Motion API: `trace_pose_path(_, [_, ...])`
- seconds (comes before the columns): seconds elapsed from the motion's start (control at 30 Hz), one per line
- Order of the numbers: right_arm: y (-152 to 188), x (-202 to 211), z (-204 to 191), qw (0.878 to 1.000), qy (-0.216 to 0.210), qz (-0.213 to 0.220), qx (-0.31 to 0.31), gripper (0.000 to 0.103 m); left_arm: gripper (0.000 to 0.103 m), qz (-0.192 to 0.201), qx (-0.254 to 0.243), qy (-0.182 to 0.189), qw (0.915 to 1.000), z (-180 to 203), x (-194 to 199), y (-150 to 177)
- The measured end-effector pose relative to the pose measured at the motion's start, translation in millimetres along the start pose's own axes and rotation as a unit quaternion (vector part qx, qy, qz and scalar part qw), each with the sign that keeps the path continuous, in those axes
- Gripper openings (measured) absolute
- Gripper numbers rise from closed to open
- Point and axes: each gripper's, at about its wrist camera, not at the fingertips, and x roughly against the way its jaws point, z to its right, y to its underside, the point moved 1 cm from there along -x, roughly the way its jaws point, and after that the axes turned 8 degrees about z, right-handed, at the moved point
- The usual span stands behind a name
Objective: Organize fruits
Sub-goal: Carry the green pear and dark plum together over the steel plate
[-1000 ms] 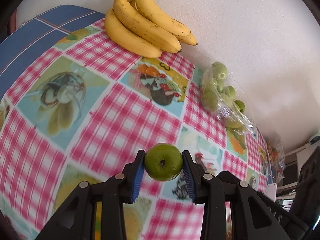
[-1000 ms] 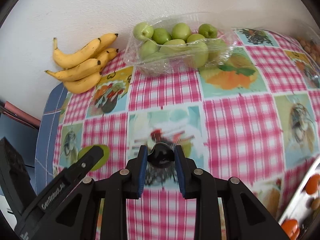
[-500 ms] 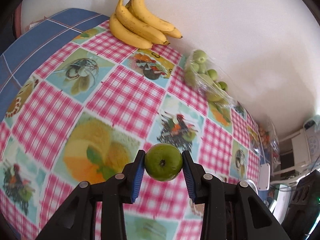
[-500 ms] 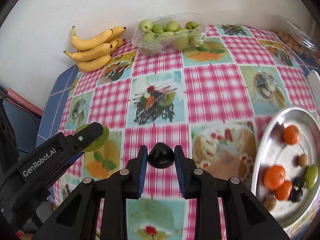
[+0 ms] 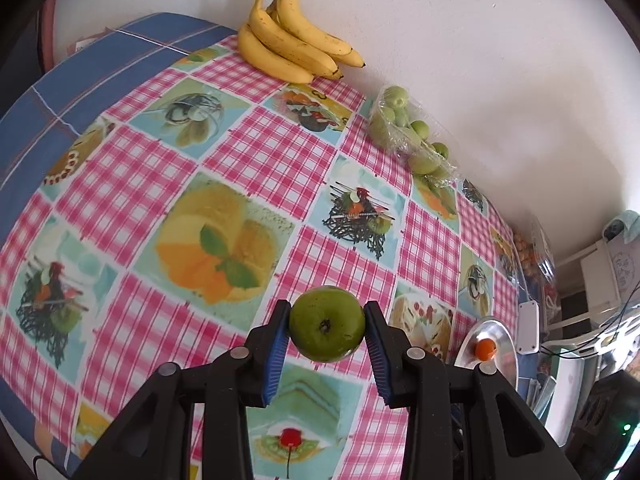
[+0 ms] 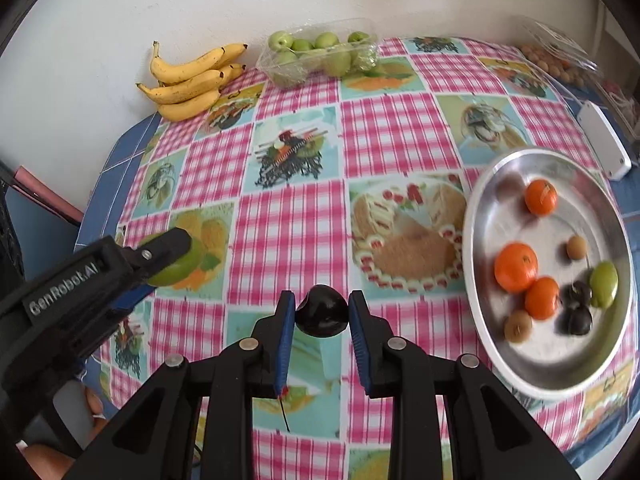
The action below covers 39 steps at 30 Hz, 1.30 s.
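Observation:
My left gripper [image 5: 327,326] is shut on a green apple [image 5: 327,323], held above the checked tablecloth. In the right wrist view the same gripper [image 6: 168,258] comes in from the left with the green apple [image 6: 182,266] in its jaws. My right gripper [image 6: 321,312] is shut on a small dark plum [image 6: 321,311] above the cloth, left of a round metal plate [image 6: 480,208]. The plate holds three oranges [image 6: 515,267], two dark plums, a small green fruit [image 6: 604,283] and brown fruits. The left wrist view shows the plate [image 5: 505,336] at the far right.
A bunch of bananas [image 6: 188,80] and a clear tub of green apples [image 6: 320,58] lie along the white wall. A clear box of brown fruit [image 6: 560,60] and a white device [image 6: 604,144] sit at the right edge. A hand [image 6: 48,452] shows at lower left.
Both grippers have pulled back from the wall and risen with their fruit still held. The bananas and apple tub look smaller, and the metal plate has come into the right wrist view.

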Motion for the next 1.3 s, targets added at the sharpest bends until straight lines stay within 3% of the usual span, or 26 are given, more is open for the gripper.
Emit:
trace_pose_path(0.3, [24,5,5,1.000,0.008,-0.009,0.003,0.028,0.039,-0.002,-0.008,-0.003,1.0000,3,12,17])
trace_pose_path(0.73, [17,10,20,1.000,0.014,-0.002,-0.004,0.028,0.039,-0.003,-0.031,-0.015,0.9994,27,1,27])
trace_pose_path(1.3, [12,31,111,0.994,0.040,0.013,-0.100,0.029,0.039,-0.036,-0.091,0.010,0.9952,87,-19,74])
